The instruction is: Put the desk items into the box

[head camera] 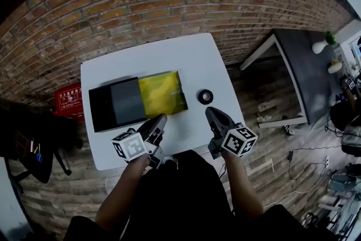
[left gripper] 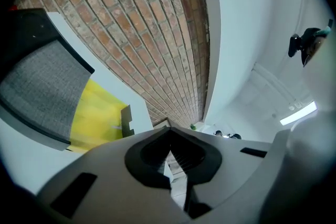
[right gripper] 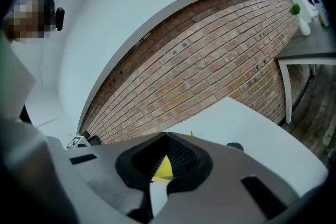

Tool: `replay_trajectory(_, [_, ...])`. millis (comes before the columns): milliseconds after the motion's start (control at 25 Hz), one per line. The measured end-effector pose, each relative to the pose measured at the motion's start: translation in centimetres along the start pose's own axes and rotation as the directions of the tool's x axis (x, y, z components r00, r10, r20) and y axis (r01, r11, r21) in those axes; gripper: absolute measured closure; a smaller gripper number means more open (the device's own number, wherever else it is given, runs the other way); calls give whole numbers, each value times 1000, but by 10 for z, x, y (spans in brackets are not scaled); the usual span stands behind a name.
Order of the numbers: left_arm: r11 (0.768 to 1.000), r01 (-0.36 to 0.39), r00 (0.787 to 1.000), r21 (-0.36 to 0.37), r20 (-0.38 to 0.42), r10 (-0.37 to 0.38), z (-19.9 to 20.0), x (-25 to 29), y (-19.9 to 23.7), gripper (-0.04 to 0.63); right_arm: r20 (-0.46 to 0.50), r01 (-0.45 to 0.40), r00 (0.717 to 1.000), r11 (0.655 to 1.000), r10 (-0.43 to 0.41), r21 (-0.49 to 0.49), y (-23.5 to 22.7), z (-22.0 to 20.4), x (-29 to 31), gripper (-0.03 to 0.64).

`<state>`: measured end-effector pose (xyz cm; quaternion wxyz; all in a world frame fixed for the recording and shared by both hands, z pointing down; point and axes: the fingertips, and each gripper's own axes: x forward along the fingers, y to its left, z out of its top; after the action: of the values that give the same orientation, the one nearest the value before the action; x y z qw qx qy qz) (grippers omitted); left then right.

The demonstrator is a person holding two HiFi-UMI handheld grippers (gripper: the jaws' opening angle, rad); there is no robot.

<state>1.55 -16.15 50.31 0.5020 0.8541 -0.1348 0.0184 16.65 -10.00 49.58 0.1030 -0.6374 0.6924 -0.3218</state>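
The table (head camera: 186,59) is gleaming plain white against a brick wall (head camera: 169,3) that is running red-brown with pale mortar lines. The box (head camera: 162,93) is showing bright yellow, grey and black bands side by side. A black tape roll (head camera: 206,96) is lying nearby. The left gripper (head camera: 161,119) and the right gripper (head camera: 210,112) are showing dark grey, with black-and-white square markers. A red crate (head camera: 69,100) is sitting on the grey-brown plank floor (head camera: 265,93).

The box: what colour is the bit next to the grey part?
Yellow. The box shows best in the head view.
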Motion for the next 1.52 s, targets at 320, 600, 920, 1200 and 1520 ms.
replay_trajectory(320, [1000, 2, 998, 9, -65, -2, -12, 40, -4, 584, -73, 56, 996, 998, -58, -35, -51, -10, 7, 597])
replay_trajectory(600, [1000, 14, 992, -26, -122, -17, -36, 81, 1, 584, -185, 71, 979, 993, -88, -96, -91, -27, 15, 595])
replay_trajectory(920, [999, -21, 984, -37, -180, 14, -66, 118, 10, 583, -298, 72, 944, 970, -141, -232, -129, -49, 27, 595])
replay_trajectory(1200, [996, -67, 981, -51, -187, 57, -74, 134, 24, 584, -347, 66, 920, 943, -184, -326, -150, -64, 46, 460])
replay_trajectory(1520, [992, -107, 981, -69, -173, 94, -74, 135, 34, 584, -422, -3, 884, 902, -200, -433, -157, -76, 64, 360])
